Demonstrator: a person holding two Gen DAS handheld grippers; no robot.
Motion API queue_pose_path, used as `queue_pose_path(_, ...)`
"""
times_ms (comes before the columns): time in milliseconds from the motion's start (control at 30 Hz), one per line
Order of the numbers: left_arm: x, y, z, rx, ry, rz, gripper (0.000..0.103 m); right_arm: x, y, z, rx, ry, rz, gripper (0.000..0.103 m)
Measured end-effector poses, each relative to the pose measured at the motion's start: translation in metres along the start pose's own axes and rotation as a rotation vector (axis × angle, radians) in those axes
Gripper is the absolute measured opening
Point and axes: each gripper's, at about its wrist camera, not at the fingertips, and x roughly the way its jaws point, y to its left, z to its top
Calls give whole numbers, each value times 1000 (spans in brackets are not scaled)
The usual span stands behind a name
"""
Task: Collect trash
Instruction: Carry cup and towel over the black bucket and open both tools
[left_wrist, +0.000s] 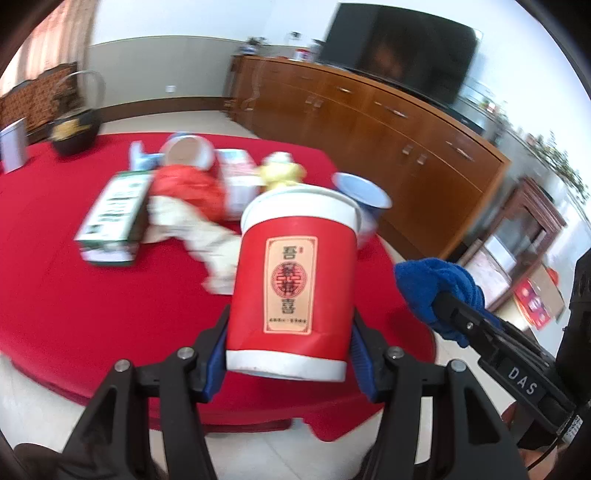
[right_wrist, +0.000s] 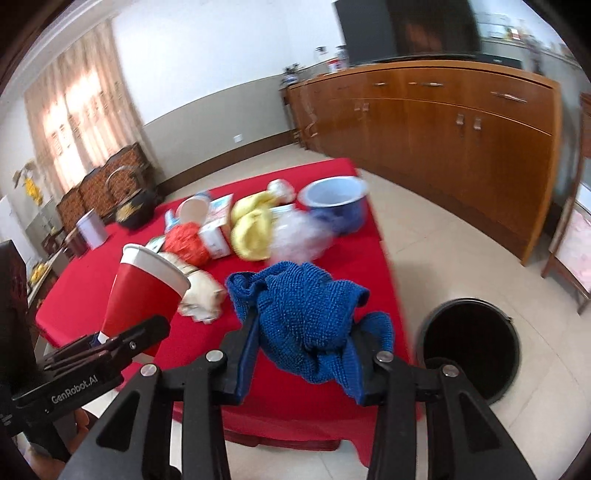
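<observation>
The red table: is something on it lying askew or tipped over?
Yes. On the red table a white cup lies on its side, mouth toward the cameras, and a green-and-white carton lies flat beside crumpled red and yellow wrappers. The blue bowl near the far corner stands upright.

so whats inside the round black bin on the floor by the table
From the right wrist view, the round black bin shows only a dark interior, with no trash visible. Its near lower part is hidden behind the right gripper, which holds a blue knitted cloth.
</observation>
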Motion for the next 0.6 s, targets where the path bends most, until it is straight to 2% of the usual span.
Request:
queue_pose_path(200,30,-69,-6,73,56,-121,58,-28,-71,-4,81,-28,-115,43)
queue_pose_path(367,61,-116,-12,105,126,-207,58,-41,-136,-11,173,-15,-192,43)
queue_pose_path(467,81,-146,-15,123,161,-231,58,-41,-178,-15,214,3,-228,43)
queue_pose_path(600,110,-175,-19,128,204,-228,58,-34,-228,-14,267,40,-246,43)
